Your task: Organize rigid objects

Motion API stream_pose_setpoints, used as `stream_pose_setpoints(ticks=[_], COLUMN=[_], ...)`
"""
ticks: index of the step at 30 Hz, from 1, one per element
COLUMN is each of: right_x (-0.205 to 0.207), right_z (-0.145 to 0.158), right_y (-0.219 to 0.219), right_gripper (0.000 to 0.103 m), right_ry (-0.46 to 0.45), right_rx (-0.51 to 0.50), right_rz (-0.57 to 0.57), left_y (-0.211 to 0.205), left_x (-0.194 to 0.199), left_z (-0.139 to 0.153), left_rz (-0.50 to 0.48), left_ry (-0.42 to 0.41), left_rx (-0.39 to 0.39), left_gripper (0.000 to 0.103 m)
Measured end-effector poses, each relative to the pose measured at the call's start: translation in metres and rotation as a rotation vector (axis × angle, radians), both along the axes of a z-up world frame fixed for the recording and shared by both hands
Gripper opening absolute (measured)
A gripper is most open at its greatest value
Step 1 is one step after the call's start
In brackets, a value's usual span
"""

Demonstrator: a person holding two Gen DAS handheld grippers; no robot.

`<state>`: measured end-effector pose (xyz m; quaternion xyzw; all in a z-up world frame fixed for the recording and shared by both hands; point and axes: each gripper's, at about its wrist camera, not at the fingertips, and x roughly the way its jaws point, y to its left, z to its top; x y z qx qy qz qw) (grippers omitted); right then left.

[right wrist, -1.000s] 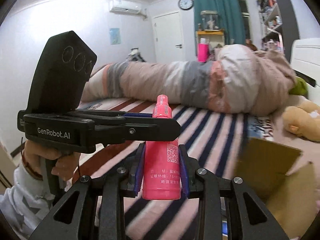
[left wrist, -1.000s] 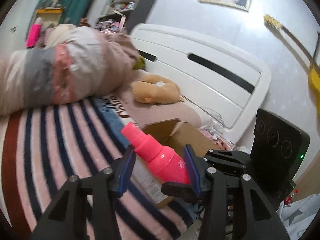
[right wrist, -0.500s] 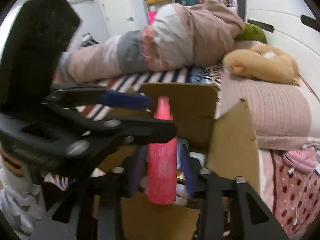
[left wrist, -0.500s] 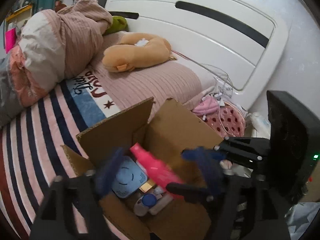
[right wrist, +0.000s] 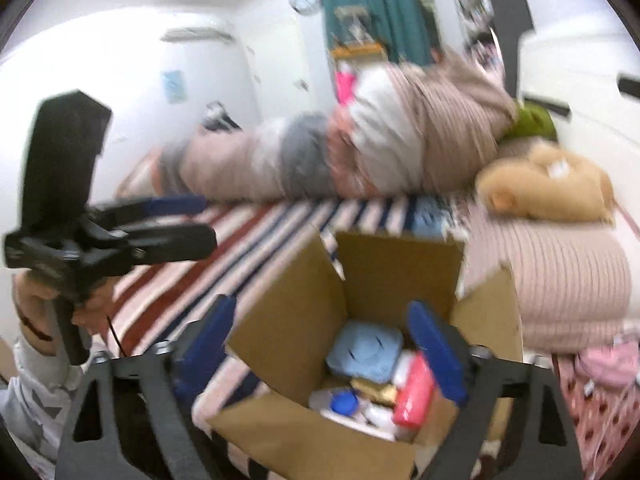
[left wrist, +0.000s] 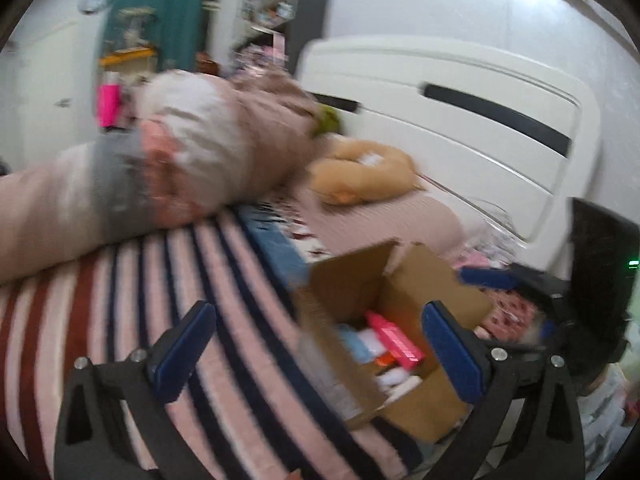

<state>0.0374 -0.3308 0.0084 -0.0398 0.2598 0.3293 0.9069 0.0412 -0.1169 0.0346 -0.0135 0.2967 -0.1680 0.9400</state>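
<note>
An open cardboard box [right wrist: 288, 332] stands on the striped bed; it also shows in the left wrist view [left wrist: 348, 284]. A pink spray bottle [right wrist: 414, 392] lies inside it among a light blue round item [right wrist: 364, 350] and a blue-capped bottle [right wrist: 342, 402]; the pink bottle also shows in the left wrist view [left wrist: 394, 338]. My right gripper [right wrist: 324, 352] is open and empty just above the box. My left gripper [left wrist: 320, 352] is open and empty, beside the box; it also shows at the left of the right wrist view [right wrist: 188, 220]. Both views are motion-blurred.
A rolled pink and grey duvet [left wrist: 168, 176] lies across the bed. A tan plush pillow [left wrist: 364, 176] rests by the white headboard [left wrist: 460, 92]. The striped blanket [left wrist: 120, 300] spreads left of the box. A pink dotted cloth with cables [right wrist: 600, 396] lies right of it.
The right gripper has opened and let the pink bottle go into the box. Both grippers have pulled up and back from the box, the left one swinging away to the left.
</note>
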Motion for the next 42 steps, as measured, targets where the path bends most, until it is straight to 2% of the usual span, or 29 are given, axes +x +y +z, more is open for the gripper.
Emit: stream_pose_setpoints(ticks=[2, 5, 6, 9, 18, 28, 42], right_x=[-0.013, -0.033, -0.036, -0.043, -0.037, -0.03, -0.013], right_z=[0.011, 0.023, 0.026, 0.028, 0.023, 0.017, 0.008], right_y=[0.003, 0.008, 0.01, 0.016, 0.017, 0.013, 0.012], right_gripper=[0.103, 0.103, 0.103, 0.103, 0.103, 0.103, 0.103], right_ry=[-0.085, -0.212, -0.236, -0.242, -0.203, -0.18, -0.138], right_rx=[0.011, 0.01, 0.007, -0.007, -0.023, -0.023, -0.032], right_rz=[0.032, 0.068, 0.08, 0.105, 0.102, 0.081, 0.055], left_y=[0.017, 0.035, 0.042, 0.051, 0.058, 0.046, 0.039], left_x=[-0.014, -0.029, -0.036, -0.045, -0.056, -0.053, -0.042], left_z=[0.001, -0.003, -0.005, -0.009, -0.009, -0.007, -0.009], left_rz=[0.123, 0.26, 0.325, 0.384, 0.43, 0.428, 0.408], left_ry=[-0.004, -0.013, -0.033, -0.043, -0.059, -0.089, -0.102], left_rx=[0.009, 0.007, 0.019, 0.028, 0.027, 0.079, 0.079], left_gripper=[0.102, 0.102, 0.102, 0.102, 0.102, 0.102, 0.102])
